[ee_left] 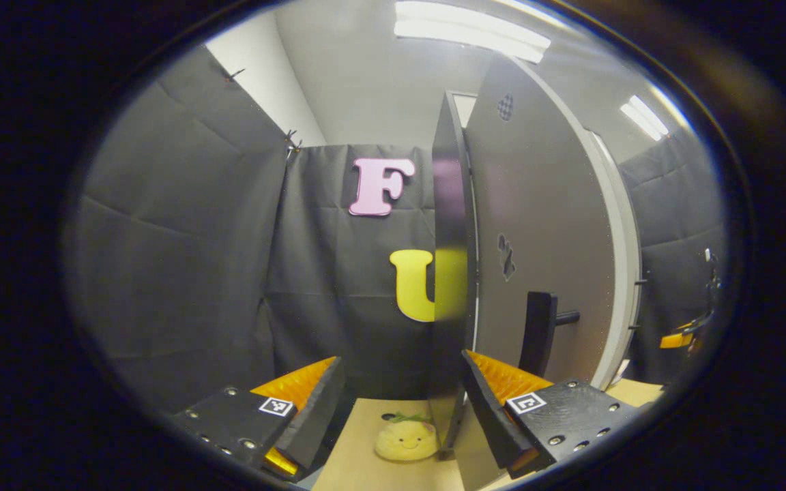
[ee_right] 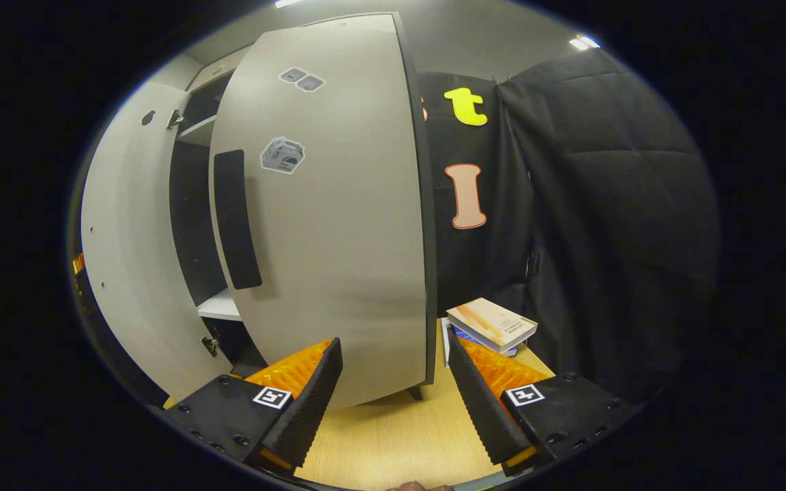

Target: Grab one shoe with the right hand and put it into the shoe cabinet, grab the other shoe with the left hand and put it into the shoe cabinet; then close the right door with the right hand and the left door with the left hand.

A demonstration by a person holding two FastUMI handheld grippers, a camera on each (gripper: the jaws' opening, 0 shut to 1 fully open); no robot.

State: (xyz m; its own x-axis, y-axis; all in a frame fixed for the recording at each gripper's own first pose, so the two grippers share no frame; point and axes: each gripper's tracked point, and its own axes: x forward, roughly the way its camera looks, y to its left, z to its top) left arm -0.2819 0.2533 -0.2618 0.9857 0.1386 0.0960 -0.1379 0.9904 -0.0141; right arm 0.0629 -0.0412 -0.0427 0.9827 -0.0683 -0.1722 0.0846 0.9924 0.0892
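In the left gripper view the cabinet's left door stands swung open. Its grey outer face and black handle lie just beyond my right finger, next to a dark glossy upright panel. My left gripper is open and holds nothing. In the right gripper view the right door stands partly open right in front, with a black handle and stickers on it. My right gripper is open and empty, close to that door's lower face. A dark gap with a white shelf shows between the doors.
A yellow plush toy lies on the wooden table by the cabinet's foot. Stacked books rest on the table to the right of the cabinet. The left door's inner face stands at the far left. Black cloth walls surround the booth.
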